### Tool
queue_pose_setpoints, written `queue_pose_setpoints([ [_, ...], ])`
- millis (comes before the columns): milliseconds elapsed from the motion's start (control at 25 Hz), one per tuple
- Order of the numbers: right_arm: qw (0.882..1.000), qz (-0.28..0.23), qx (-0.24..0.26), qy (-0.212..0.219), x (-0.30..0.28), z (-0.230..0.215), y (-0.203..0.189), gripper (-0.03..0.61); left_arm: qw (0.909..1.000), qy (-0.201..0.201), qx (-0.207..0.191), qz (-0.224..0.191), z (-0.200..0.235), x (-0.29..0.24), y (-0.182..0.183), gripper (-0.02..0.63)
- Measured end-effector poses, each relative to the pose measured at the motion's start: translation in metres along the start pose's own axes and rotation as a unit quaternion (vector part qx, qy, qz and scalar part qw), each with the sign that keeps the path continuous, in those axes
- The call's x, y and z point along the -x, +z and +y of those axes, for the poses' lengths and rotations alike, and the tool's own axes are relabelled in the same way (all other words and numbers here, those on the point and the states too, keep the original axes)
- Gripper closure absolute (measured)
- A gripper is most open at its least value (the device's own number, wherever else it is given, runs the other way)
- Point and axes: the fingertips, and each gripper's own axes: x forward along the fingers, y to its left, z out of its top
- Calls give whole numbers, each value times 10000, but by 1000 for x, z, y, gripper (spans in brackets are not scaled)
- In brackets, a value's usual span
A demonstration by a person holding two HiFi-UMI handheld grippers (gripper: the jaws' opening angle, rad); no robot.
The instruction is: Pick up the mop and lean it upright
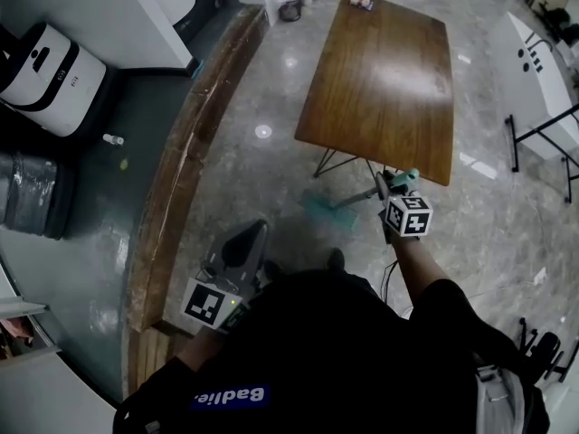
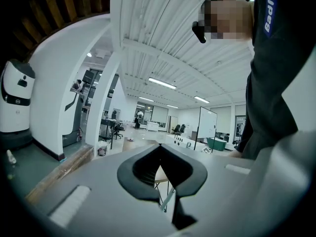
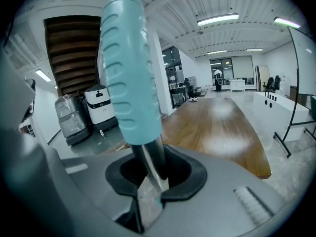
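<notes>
1. First, the head view. The right gripper (image 1: 387, 195) is held out in front of the person, fingers clenched on the mop (image 1: 351, 202) just below its teal grip. The shaft slants down and to the left, ending at the teal mop head (image 1: 318, 209) on the marble floor (image 1: 262, 179). The mop lies just beside the near corner of the wooden surface (image 1: 380, 80), whose black legs (image 1: 336, 161) stand close behind the shaft. The left gripper (image 1: 244, 242) is held low near the person's body, well apart from the mop. A long wooden ledge (image 1: 185, 161) runs along the left. Beyond it are a white machine (image 1: 45, 75) and a grey wrapped unit (image 1: 32, 193). A white table (image 1: 538, 66) stands at the right.

2. Next, the left gripper view. The fingers (image 2: 143, 189) meet at their tips and grasp nothing. Only a slice of the wooden surface's legs shows through the opening between the pads. The white machine (image 2: 17, 100) stands far left, the person's dark sleeve (image 2: 276, 83) fills the right, and a whiteboard (image 2: 206, 123) stands in the distance.

3. Lastly, the right gripper view. The fingers (image 3: 182, 179) grip the mop's metal shaft, with the teal grip (image 3: 129, 73) rising upright and slightly tilted above them. Behind are the wooden surface (image 3: 217, 127) and the two machines (image 3: 101, 107).
</notes>
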Motion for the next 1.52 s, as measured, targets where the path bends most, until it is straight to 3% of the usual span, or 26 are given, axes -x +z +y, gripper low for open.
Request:
queue_pose_setpoints([
  [600, 9948, -632, 433, 667, 30, 87, 73, 508, 9997, -158, 62, -157, 1, 8, 1, 594],
  [920, 9818, -1003, 750, 1430, 63, 159, 106, 511, 9995, -232, 102, -188, -1, 7, 3, 594],
  [1520, 9565, -1091, 1030, 2500, 104, 255, 114, 512, 9989, -396, 34, -229, -11, 2, 6, 594],
])
